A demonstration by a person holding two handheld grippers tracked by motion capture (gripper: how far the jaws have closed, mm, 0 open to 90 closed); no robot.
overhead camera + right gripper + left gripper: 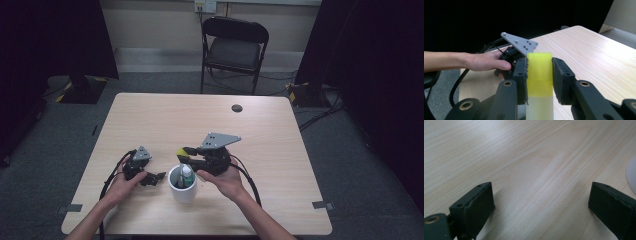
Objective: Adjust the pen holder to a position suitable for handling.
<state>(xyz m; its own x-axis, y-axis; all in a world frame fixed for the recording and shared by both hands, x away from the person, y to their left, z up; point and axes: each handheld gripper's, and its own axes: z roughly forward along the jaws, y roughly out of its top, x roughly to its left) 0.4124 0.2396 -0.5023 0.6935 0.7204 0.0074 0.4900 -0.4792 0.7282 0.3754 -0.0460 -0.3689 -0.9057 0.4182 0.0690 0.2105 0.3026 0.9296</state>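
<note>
A white cup (184,196) stands near the table's front edge and holds a pale bottle-like item with a green cap (187,173). Just above and behind the cup, my right gripper (189,153) is shut on a marker-like stick with a yellow cap (181,152). In the right gripper view the pads (522,72) press both sides of the yellow cap (539,71), whose whitish body runs down between the jaws. My left gripper (154,177) rests low on the table left of the cup. Its jaws stand wide apart over bare wood (541,197), with the cup's edge (632,176) at the right.
A black folding chair (234,47) stands beyond the table's far edge. A round dark grommet (237,108) sits in the tabletop (200,120) near the back. Dark curtains hang on both sides, and cables lie on the floor at the right.
</note>
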